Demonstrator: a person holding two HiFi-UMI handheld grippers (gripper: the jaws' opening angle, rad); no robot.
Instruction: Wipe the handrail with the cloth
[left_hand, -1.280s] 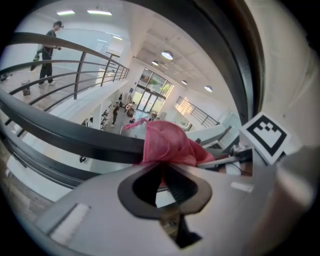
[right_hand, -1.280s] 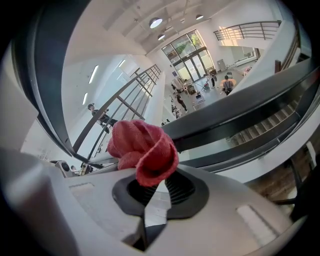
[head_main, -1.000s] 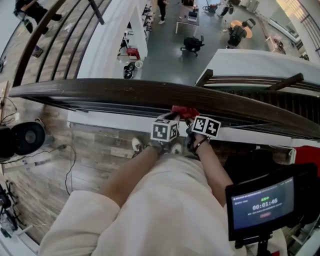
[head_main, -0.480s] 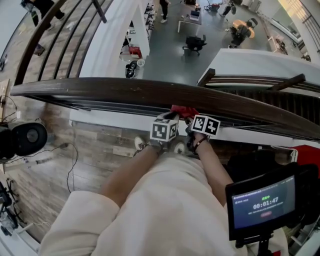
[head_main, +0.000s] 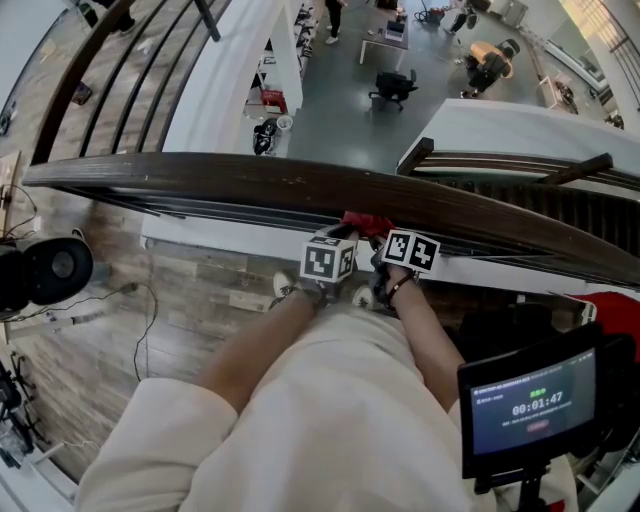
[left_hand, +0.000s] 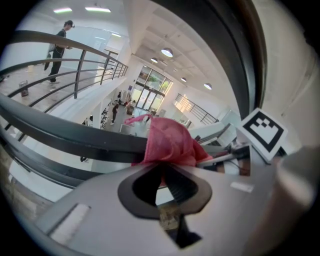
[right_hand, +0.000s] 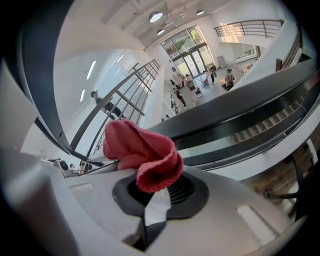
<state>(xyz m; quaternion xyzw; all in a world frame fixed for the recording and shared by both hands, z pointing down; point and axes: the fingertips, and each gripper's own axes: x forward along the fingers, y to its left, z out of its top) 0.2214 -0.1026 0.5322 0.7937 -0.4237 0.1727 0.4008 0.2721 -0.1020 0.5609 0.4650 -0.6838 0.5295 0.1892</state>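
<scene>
Sliding leftward over the last second, the left gripper (head_main: 340, 238), red cloth (head_main: 368, 222) and right gripper (head_main: 392, 240) have neared a pale speck (head_main: 290, 181) on the dark handrail (head_main: 180, 175). Both grippers' jaws are clamped on the cloth, which is bunched against the rail's near edge. The wiping stroke seems under way, with much rail probably still to cover.

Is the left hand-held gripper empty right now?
No, the left hand-held gripper has its jaws closed on the red cloth, which bunches up beside the dark handrail.
</scene>
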